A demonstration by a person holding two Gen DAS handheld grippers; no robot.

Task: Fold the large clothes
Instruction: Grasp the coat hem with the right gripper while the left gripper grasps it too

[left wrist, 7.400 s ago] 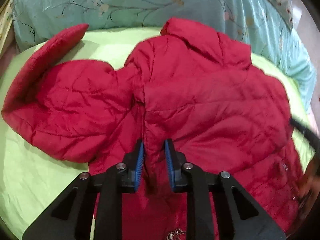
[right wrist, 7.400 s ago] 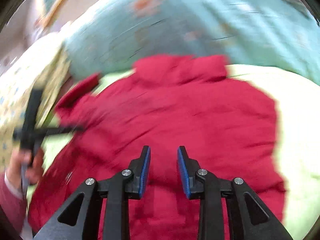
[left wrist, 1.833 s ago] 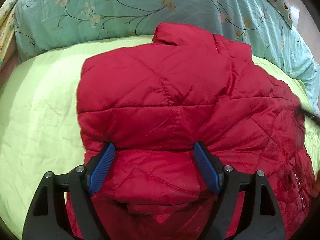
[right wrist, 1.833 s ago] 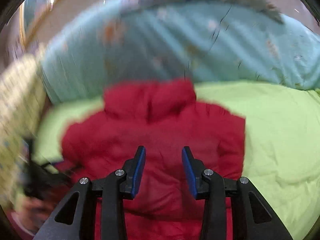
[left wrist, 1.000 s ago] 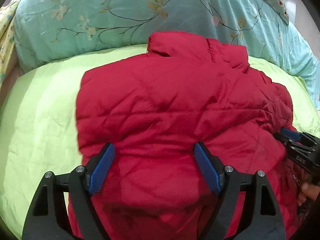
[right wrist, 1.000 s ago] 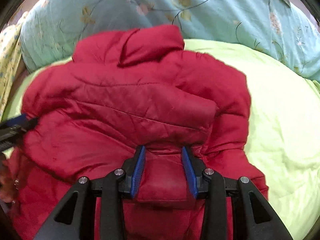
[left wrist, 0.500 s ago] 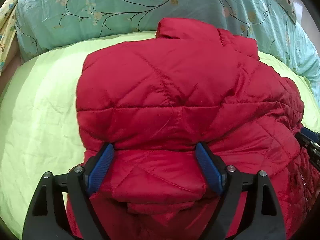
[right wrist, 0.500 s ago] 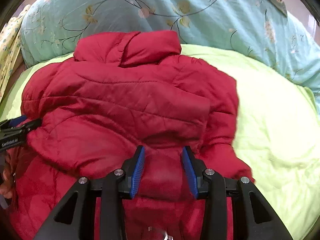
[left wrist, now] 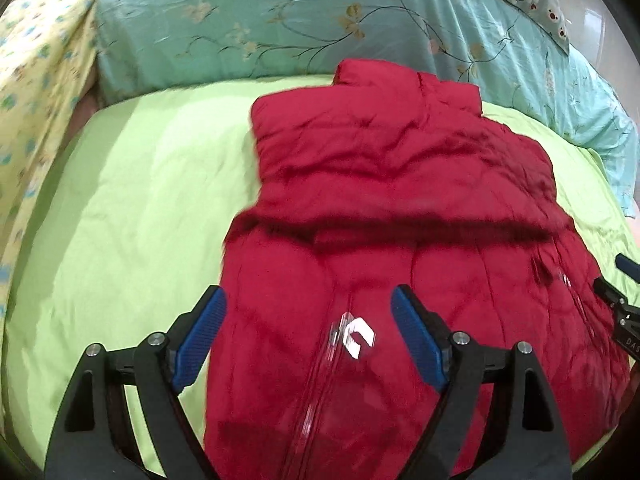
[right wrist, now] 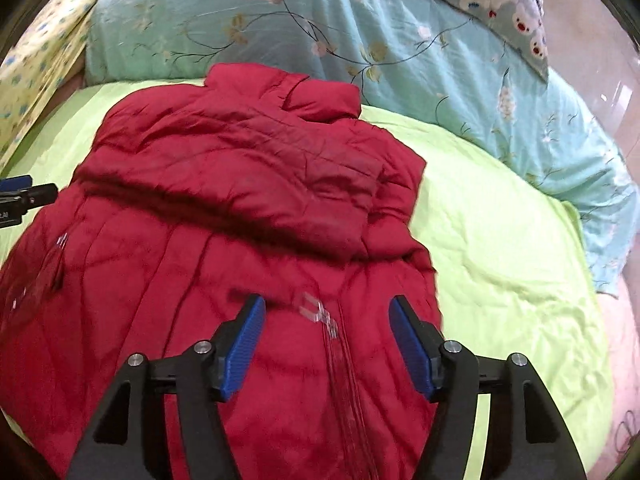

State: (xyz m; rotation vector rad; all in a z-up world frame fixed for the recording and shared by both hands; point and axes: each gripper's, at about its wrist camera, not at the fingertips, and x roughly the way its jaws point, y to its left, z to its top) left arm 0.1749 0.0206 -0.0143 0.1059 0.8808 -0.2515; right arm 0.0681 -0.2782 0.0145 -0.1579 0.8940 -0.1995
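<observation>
A red quilted jacket (left wrist: 400,200) lies on the lime-green bed sheet (left wrist: 140,208), collar at the far end, both sleeves folded in across its chest. Its zipper (left wrist: 320,380) and a white logo (left wrist: 358,334) face up near me. My left gripper (left wrist: 308,320) hovers open over the lower front with nothing between its pads. In the right wrist view the same jacket (right wrist: 248,184) fills the left half. My right gripper (right wrist: 326,328) hangs above the zipper (right wrist: 340,360), its jaws opening, clear of the cloth. Each view shows the other gripper's tip at its edge.
A turquoise floral duvet (left wrist: 280,24) is bunched along the far side of the bed. A yellow patterned cloth (left wrist: 36,92) lies at the far left. A grey pillow with a bear print (right wrist: 500,4) sits at the far right. Bare green sheet (right wrist: 512,248) stretches right of the jacket.
Both grippers pulled back toward the jacket's hem and rose. The right gripper let go of the folded sleeve and its jaws widened. The zipper and logo came into view.
</observation>
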